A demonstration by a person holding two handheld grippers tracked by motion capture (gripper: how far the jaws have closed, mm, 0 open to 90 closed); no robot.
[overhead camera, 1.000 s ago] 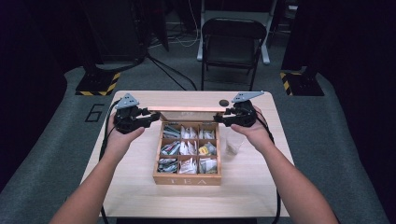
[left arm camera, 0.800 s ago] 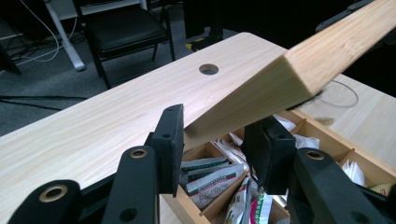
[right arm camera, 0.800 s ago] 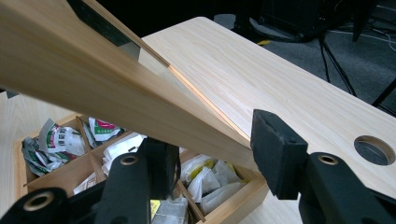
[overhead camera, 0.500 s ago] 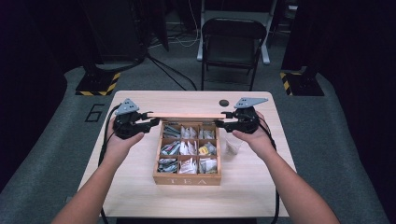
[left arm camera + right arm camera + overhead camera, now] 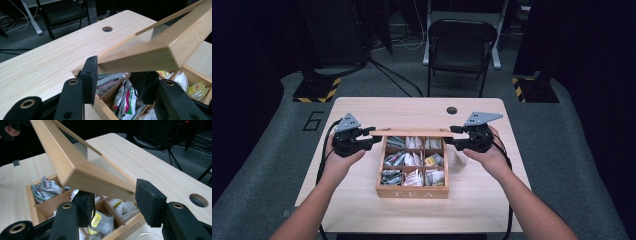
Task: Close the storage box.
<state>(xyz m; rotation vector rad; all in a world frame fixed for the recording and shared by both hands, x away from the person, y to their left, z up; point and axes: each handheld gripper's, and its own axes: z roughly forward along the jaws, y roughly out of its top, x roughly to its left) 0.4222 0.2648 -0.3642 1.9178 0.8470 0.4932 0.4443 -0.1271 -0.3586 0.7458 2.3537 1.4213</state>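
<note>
A wooden tea box (image 5: 412, 192) stands mid-table, its compartments full of tea bags (image 5: 412, 160). Its hinged lid (image 5: 412, 133) is raised and tilted above the back of the box. My left gripper (image 5: 373, 137) is shut on the lid's left side; in the left gripper view the lid frame (image 5: 140, 55) sits between the pads of the left gripper (image 5: 116, 78). My right gripper (image 5: 453, 136) holds the lid's right side. Its jaws have just been opening a little, with the lid frame (image 5: 87, 177) still between the pads of the right gripper (image 5: 117, 202) and touching them.
The light wooden table (image 5: 362, 207) has a round cable hole (image 5: 452, 110) behind the box. A clear cup (image 5: 455, 156) stands just right of the box. A black folding chair (image 5: 460, 40) and dark stands sit beyond the far edge.
Both grippers and the lid's edge have shifted slightly toward the near side of the table. The box has stayed in place.
</note>
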